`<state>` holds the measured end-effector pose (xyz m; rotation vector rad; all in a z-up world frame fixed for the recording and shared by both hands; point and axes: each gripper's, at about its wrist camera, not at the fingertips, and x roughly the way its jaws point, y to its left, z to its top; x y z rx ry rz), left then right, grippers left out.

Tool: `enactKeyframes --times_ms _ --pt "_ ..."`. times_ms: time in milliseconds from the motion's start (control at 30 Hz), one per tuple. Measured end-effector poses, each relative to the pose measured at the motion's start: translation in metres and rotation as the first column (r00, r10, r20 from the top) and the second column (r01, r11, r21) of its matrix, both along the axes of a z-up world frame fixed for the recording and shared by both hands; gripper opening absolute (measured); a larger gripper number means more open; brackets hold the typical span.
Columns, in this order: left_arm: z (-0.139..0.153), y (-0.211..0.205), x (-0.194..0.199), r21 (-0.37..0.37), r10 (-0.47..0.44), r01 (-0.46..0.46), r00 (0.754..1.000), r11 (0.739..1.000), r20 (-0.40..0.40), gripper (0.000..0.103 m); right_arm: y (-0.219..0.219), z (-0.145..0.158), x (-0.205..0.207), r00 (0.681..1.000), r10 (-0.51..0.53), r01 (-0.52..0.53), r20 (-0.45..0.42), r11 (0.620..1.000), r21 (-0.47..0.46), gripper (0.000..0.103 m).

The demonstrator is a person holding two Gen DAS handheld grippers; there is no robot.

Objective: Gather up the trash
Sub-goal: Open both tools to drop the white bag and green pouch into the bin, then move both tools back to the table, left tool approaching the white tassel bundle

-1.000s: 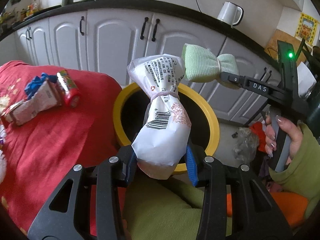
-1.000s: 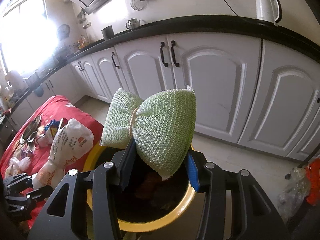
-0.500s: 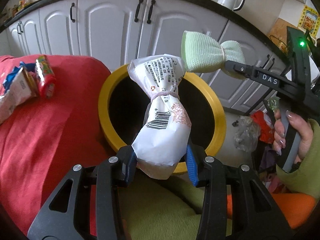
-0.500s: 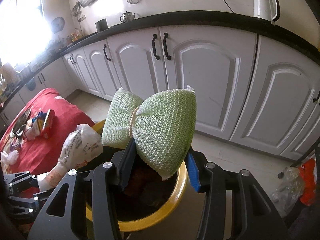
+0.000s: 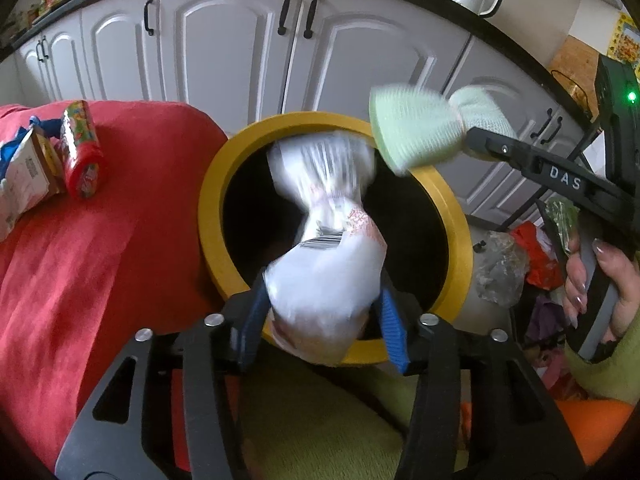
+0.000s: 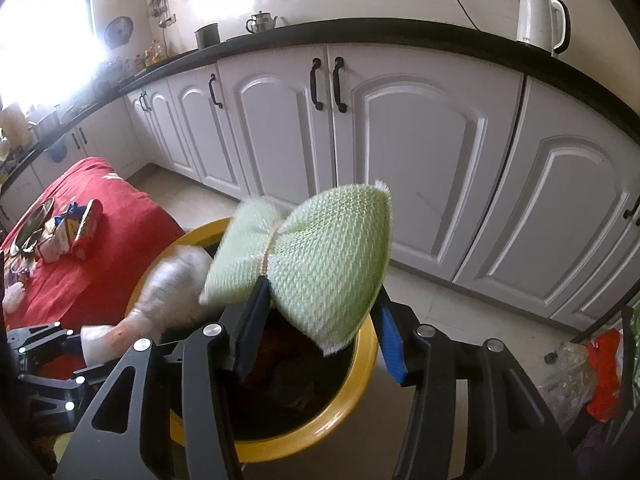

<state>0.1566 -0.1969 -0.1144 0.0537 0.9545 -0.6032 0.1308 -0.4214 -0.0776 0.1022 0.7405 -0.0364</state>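
My left gripper stands open over the yellow-rimmed bin; the white printed bag, tied at its middle, is blurred and slipping between the spread blue pads. My right gripper has also opened, and the green mesh sponge, tied like a bow, tilts loose between its pads above the bin. The right gripper and sponge show at the bin's far rim in the left view. The bag shows blurred in the right view.
A red-covered table beside the bin carries a red packet and a carton. White cabinets stand behind. Plastic bags and clutter lie on the floor at the right. A white kettle is on the counter.
Both grippers have opened over the bin. The white bag and the green sponge have come loose and are dropping, blurred, toward the bin's mouth.
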Motion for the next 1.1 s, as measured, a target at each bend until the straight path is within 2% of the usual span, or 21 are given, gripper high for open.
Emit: enactKeyframes --times_ms 167,233,300,367,467,733,1100 --pt "0.001 0.004 0.001 -0.011 0.017 -0.017 1.000 1.000 0.008 0.054 -0.003 0.000 0.000 1.000 -0.005 0.005 0.003 1.000 0.016 0.056" --pt "0.004 0.006 -0.001 -0.011 0.025 -0.025 0.999 1.000 0.023 0.062 -0.003 0.000 0.000 1.000 -0.007 0.007 0.004 1.000 0.021 0.057" --pt "0.008 0.009 -0.001 -0.018 0.034 -0.033 0.999 0.999 0.033 0.074 -0.003 0.001 0.000 1.000 -0.006 0.006 0.005 1.000 0.027 0.058" --pt "0.013 0.012 -0.002 -0.029 0.045 -0.044 0.998 0.999 0.041 0.076 -0.002 0.002 -0.001 1.000 -0.003 0.003 0.011 0.999 0.035 0.061" --pt "0.019 0.018 -0.003 -0.043 0.073 -0.071 0.996 0.997 0.056 0.092 -0.001 0.006 -0.003 1.000 0.007 -0.009 0.027 0.999 0.050 0.068" --pt "0.041 0.040 -0.010 -0.085 0.157 -0.148 0.981 0.985 0.112 0.092 0.014 0.025 -0.012 0.992 0.067 -0.076 0.103 0.994 0.085 0.079" --pt "0.067 0.069 -0.026 -0.122 0.247 -0.227 0.950 0.966 0.193 0.092 0.055 0.059 -0.027 0.962 0.184 -0.196 0.200 0.980 0.045 0.087"
